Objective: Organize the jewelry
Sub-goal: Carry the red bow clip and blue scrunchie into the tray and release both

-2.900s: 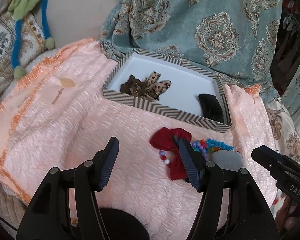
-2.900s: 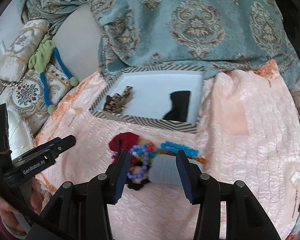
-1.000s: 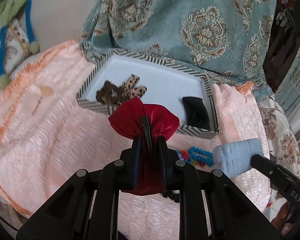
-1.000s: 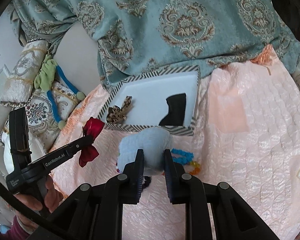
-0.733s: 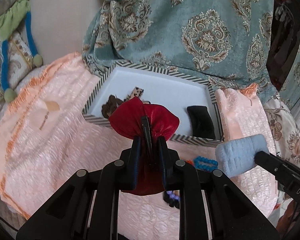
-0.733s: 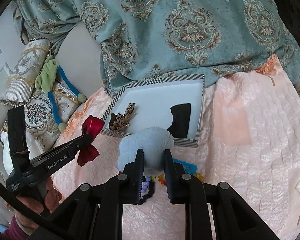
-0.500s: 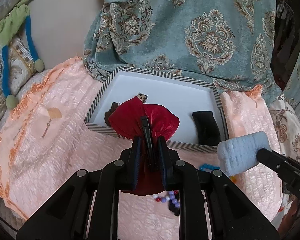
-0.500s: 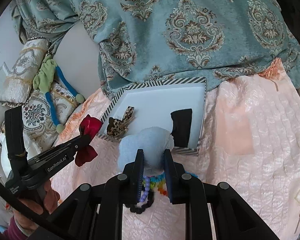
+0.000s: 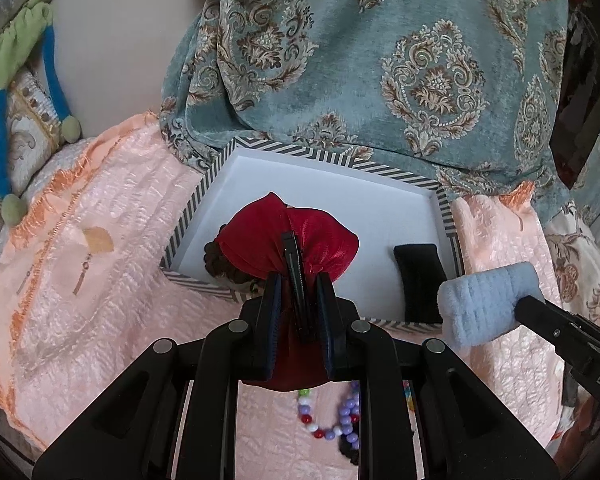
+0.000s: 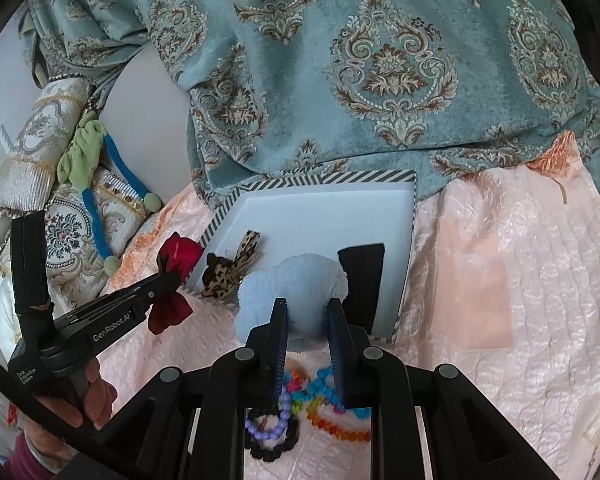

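Left claw (image 9: pixel 299 292) clamped on red bow (image 9: pixel 288 236), held over near edge of striped box (image 9: pixel 420 180); black piece (image 9: pixel 418 276) inside. Right claw (image 10: pixel 307 320) clamped on blue puff (image 10: pixel 296 280) before box; beads (image 10: pixel 324 404) on pink cloth (image 10: pixel 500 280) beneath.

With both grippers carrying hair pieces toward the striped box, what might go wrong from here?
The red bow is pinched only at its clip by the left gripper, so it might slip out short of the striped box. The blue fluffy scrunchie, in the right gripper, may land on the black piece. The bead bracelets could be dragged.
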